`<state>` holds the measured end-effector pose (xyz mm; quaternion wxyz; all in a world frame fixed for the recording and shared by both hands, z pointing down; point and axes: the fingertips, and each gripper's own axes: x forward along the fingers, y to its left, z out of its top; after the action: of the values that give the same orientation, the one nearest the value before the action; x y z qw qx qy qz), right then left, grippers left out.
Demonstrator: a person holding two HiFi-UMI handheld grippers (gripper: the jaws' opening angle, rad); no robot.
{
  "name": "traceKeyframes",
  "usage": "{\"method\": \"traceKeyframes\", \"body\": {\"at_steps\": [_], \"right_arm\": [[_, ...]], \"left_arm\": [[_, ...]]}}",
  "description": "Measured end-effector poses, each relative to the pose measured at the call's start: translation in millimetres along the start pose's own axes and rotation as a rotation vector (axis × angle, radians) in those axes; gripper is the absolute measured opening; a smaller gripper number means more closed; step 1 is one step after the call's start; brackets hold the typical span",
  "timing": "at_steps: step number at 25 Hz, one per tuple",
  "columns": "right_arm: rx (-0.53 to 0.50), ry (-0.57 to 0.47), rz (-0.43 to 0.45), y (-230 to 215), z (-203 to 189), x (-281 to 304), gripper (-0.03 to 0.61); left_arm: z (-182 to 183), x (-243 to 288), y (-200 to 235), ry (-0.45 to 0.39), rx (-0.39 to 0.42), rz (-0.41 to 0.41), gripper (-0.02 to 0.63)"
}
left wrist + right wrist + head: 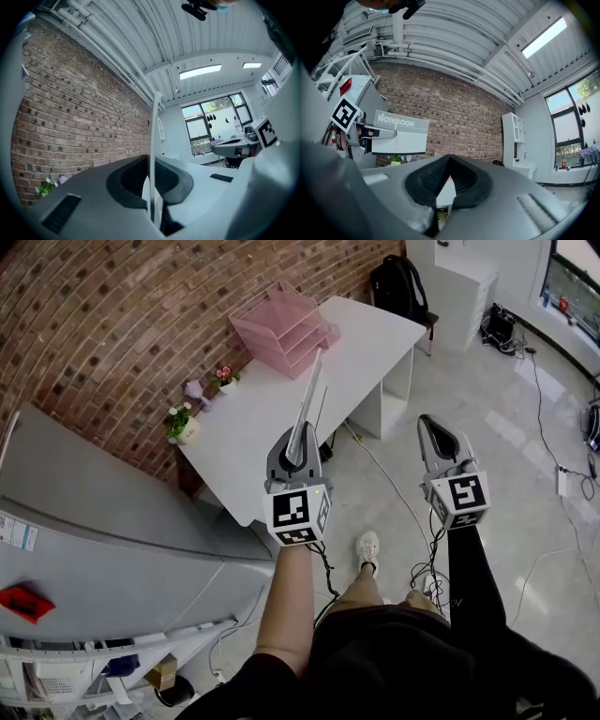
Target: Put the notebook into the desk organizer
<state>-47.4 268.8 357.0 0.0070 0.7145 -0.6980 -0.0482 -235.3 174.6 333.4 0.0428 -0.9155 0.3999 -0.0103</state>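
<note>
Left gripper [297,448]: lower centre of the head view, carried on a bare forearm, its marker cube facing the camera.
Left fingers [125,180]: almost fully closed. The 2 pads press on the 2 faces of the notebook [153,154], which is clamped between them.
Notebook position: held by the left gripper in the air. In the left gripper view it is seen edge-on, as 1 thin pale line rising from the jaws up the centre of the frame. In the head view it points toward the top of the frame.
Notebook cover: grey-white, with the word "NOTEBOOK" legible at the left of the right gripper view.
Right gripper [436,427]: right of centre in the head view, on a dark-sleeved arm, apart from the left gripper.
Right fingers [425,180]: closed. The 2 pads meet at the tips with nothing between them and touch no object.
Desk organizer [281,326]: pink stacked trays at the top centre of the head view, on the far end of the white desk [272,418] against the brick wall. It is well apart from the notebook.
Plants [181,423]: small pots on the desk edge beside the wall.
</note>
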Motion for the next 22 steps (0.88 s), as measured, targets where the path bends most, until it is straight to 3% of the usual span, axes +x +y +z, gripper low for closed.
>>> {"method": "traceKeyframes", "body": {"at_steps": [15, 22], "right_arm": [[-0.013, -0.03, -0.037, -54.2, -3.8, 169.9, 0.0], [0.005, -0.039, -0.056, -69.4, -12.0, 206.2, 0.0]], "left_arm": [[-5.9, 167.6, 79.2, -0.024, -0.018, -0.018, 0.015], [-6.9, 210.5, 96.0, -0.036, -0.021, -0.025, 0.015]]}}
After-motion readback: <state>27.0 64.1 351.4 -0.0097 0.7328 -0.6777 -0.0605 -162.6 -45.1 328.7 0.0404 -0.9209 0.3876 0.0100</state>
